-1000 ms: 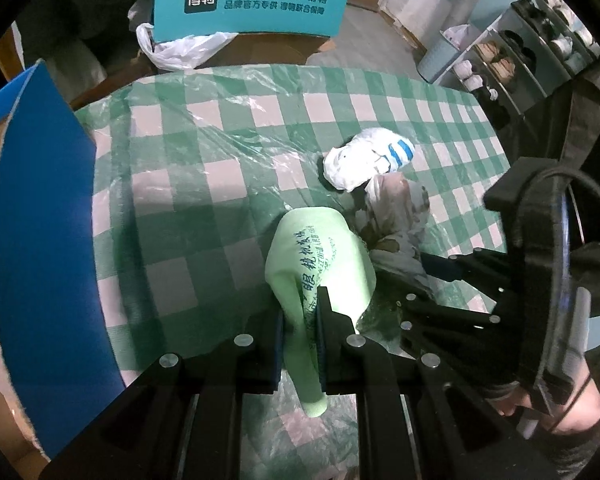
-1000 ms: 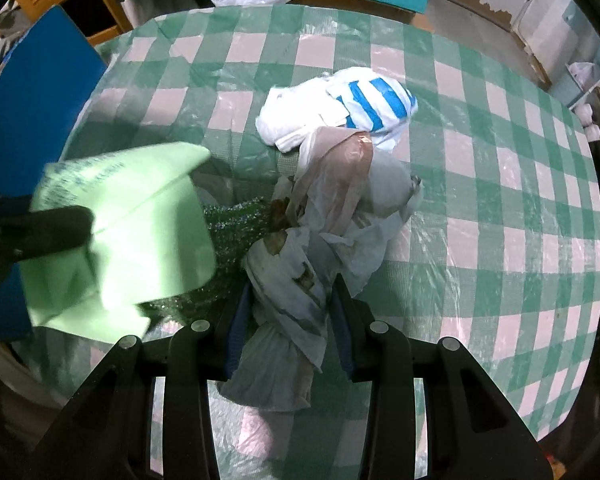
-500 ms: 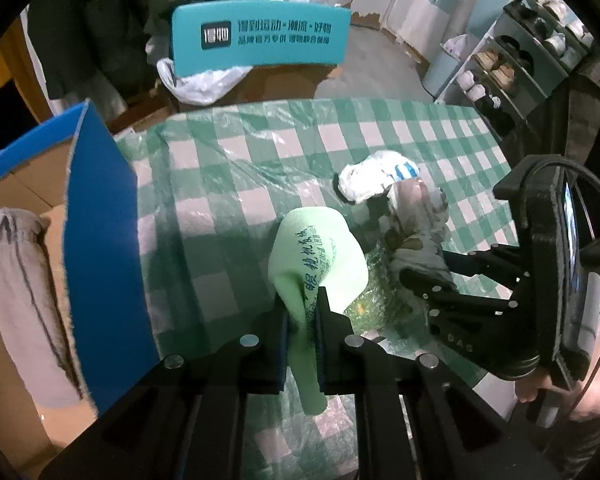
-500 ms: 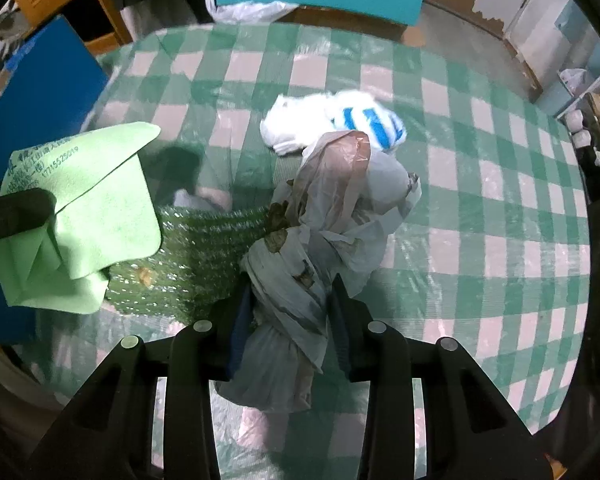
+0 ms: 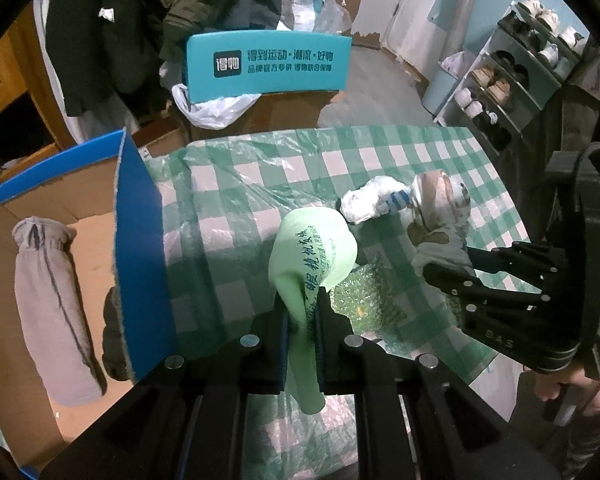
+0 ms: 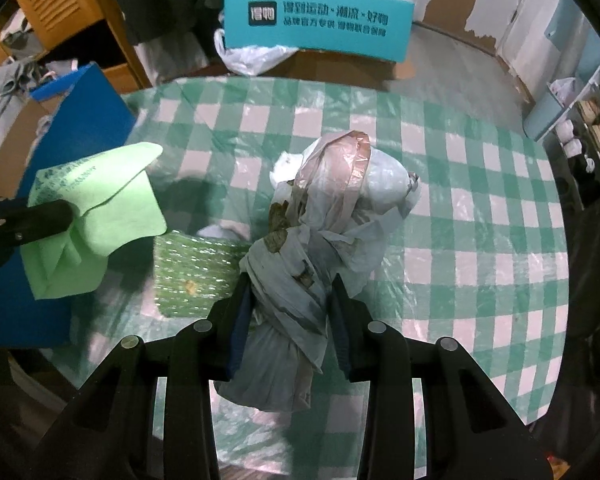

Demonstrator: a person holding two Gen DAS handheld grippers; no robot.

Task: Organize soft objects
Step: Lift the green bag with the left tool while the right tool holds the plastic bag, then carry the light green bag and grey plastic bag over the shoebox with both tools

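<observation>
My left gripper (image 5: 302, 308) is shut on a light green cloth (image 5: 312, 252) with blue print, held above the checked table (image 5: 236, 216). The same green cloth (image 6: 96, 208) shows at the left of the right wrist view. My right gripper (image 6: 290, 300) is shut on a knotted bundle of grey and brownish plastic bags (image 6: 332, 216), lifted off the table; the bundle (image 5: 440, 208) appears right of the cloth in the left wrist view. A green bubble-wrap piece (image 6: 192, 276) and a white bag with blue stripes (image 5: 374, 200) lie on the table.
An open cardboard box with a blue flap (image 5: 140, 248) stands left of the table, holding a grey fabric pouch (image 5: 48, 300) and a dark item. A teal chair back (image 5: 268, 64) with a white bag is behind the table. A shoe rack (image 5: 512, 76) stands far right.
Both grippers have risen with their loads, so more of the table, box and room shows. The bubble wrap under the cloth is uncovered, and the striped bag is now mostly hidden behind the bundle.
</observation>
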